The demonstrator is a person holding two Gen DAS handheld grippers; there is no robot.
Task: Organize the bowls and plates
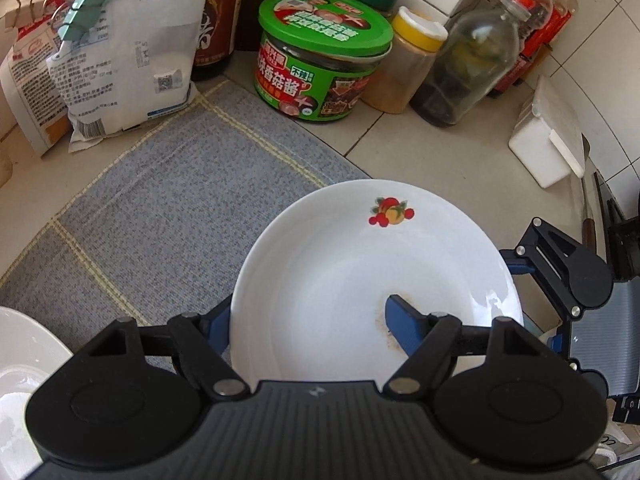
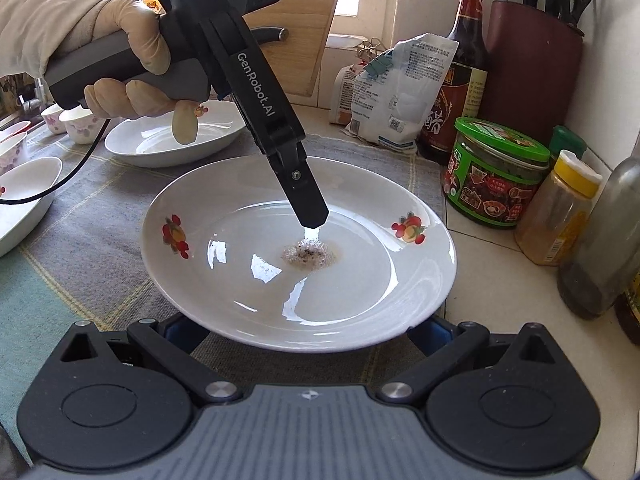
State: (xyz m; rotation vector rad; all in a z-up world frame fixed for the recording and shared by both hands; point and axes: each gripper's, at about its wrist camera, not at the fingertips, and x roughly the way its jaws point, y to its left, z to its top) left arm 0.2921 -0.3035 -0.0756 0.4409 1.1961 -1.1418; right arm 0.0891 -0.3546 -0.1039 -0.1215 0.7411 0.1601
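A white plate with fruit prints (image 2: 224, 280) lies on a grey mat (image 2: 92, 216); a brown residue spot (image 2: 308, 256) sits in its middle. It also shows in the left wrist view (image 1: 344, 264). My left gripper (image 1: 308, 322) straddles the plate's near-left rim: one blue finger (image 1: 402, 330) rests inside the plate, the other is outside the rim. In the right wrist view the left gripper's finger (image 2: 308, 200) reaches down into the plate. My right gripper (image 2: 308, 332) is open, its fingers mostly hidden under the plate's near edge.
Another white oval plate (image 2: 168, 140) and small floral cups (image 2: 80, 126) stand at the back left, a white dish (image 2: 24, 200) at the left. A green-lidded jar (image 2: 496, 172), spice bottle (image 2: 556, 208), sauce bottles, bags and a knife block (image 2: 532, 68) crowd the right and back.
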